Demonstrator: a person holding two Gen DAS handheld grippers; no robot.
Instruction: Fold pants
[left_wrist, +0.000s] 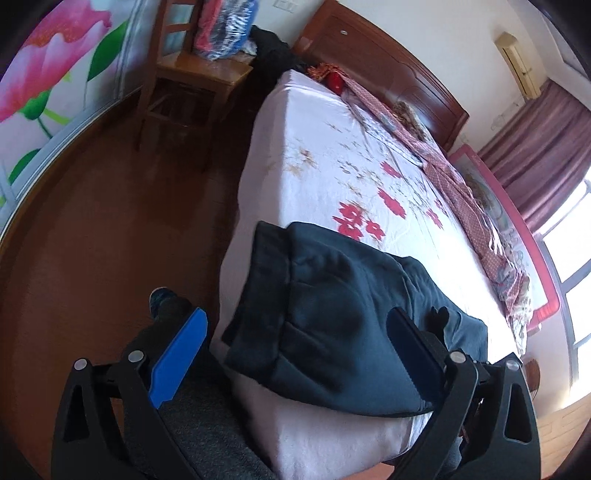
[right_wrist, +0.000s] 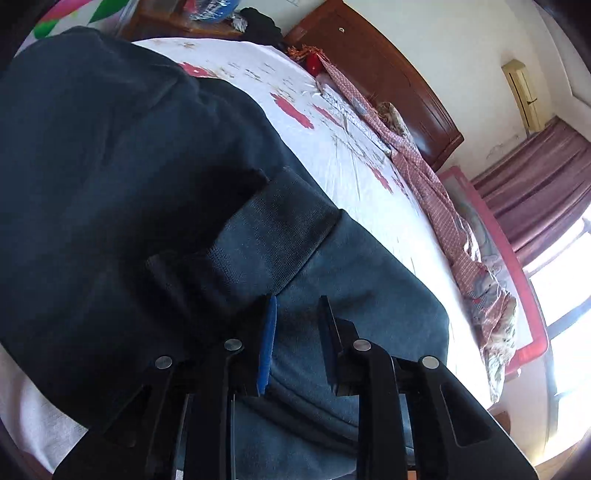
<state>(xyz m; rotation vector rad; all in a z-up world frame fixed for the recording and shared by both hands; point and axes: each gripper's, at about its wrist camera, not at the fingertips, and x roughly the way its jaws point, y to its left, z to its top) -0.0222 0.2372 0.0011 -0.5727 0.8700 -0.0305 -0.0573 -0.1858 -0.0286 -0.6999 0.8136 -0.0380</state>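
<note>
With the sweatpants (left_wrist: 332, 321) bundled on the bed (left_wrist: 332, 155), my left tool (left_wrist: 295, 354) spread wide and my right tool (right_wrist: 297, 343) part-spread, empty, I judge final squaring next.

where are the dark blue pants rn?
The dark blue fleece pants lie bunched on the near corner of the floral-sheeted bed, partly overhanging its edge. In the left wrist view they sit between the open left gripper jaws.
</note>
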